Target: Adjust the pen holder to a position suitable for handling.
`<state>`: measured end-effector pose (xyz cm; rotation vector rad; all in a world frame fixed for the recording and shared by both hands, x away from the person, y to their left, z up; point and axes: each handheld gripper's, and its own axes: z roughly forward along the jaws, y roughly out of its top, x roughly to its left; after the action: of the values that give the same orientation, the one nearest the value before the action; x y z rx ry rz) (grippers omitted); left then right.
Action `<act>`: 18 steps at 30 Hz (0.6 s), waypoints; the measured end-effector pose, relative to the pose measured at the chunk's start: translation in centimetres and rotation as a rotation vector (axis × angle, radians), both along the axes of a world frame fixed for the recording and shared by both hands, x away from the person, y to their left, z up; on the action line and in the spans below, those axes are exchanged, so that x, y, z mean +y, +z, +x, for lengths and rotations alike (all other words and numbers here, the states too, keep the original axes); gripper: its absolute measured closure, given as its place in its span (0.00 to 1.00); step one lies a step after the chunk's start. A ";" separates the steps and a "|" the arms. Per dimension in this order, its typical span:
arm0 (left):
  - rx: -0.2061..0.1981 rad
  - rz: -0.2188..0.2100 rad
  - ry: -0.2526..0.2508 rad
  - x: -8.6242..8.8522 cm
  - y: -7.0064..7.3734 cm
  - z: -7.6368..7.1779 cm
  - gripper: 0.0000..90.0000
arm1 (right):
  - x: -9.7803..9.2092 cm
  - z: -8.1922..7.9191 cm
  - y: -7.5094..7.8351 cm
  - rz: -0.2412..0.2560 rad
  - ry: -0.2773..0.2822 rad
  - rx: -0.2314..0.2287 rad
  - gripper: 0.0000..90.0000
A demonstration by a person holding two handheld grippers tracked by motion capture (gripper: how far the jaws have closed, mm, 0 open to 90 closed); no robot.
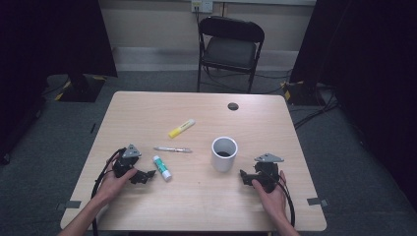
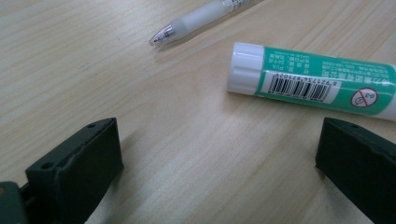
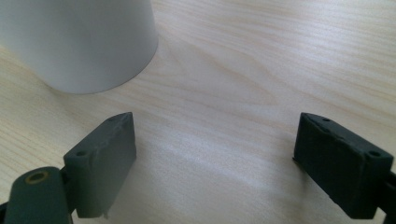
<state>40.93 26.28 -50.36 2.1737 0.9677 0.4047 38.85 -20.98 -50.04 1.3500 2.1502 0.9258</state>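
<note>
Probably a lab or studio: black curtains (image 1: 59,34); taped stand bases (image 1: 81,88); floor cables (image 1: 314,115); folding chair (image 1: 230,46).

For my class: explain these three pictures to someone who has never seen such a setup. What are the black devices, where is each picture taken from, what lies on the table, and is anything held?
A person sits at a wooden table and holds hand-operated tongs in each hand: the left tongs and the right tongs. The high view looks down from above. The other two pictures come from cameras riding on the tongs, looking along their black jaws.

On the table lie a glue stick, a pen, a yellow highlighter and a white cup. The left tongs face the glue stick; the right tongs sit near the cup. Both are open and hold nothing.
</note>
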 end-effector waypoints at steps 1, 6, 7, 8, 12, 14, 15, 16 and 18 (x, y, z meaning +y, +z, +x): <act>0.000 0.000 0.000 0.0 0.0 0.0 0.00 | 0.0 0.0 0.0 0.000 0.000 0.000 0.13; 0.000 0.000 0.000 0.0 0.0 0.0 0.00 | 0.0 -0.1 0.0 0.002 -0.010 0.003 0.13; 0.000 0.000 0.000 0.0 0.0 0.0 0.00 | 0.1 -0.2 0.0 -0.001 -0.013 0.001 0.13; 0.000 0.000 0.000 0.0 0.0 0.0 0.00 | 0.1 -0.3 0.1 -0.002 -0.011 0.007 0.14; 0.000 0.000 0.000 0.0 0.0 0.0 0.00 | 0.1 -0.6 0.5 -0.006 0.042 0.045 0.17; 0.000 0.000 0.000 0.0 0.0 0.0 0.00 | 0.2 -0.9 0.8 0.014 0.060 0.041 0.20; 0.000 0.000 0.000 0.0 0.0 0.0 0.00 | 0.3 -1.1 1.2 0.018 0.085 0.036 0.20; 0.000 0.000 0.000 0.0 0.0 0.0 0.00 | 0.3 -1.3 1.4 0.025 0.104 0.027 0.21; 0.000 -0.001 0.001 0.0 0.0 0.0 0.00 | 0.4 -1.5 2.1 0.026 0.113 0.011 0.24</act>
<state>40.93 26.27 -50.36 2.1726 0.9685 0.4049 37.34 -20.53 -47.93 1.2594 2.2495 0.9952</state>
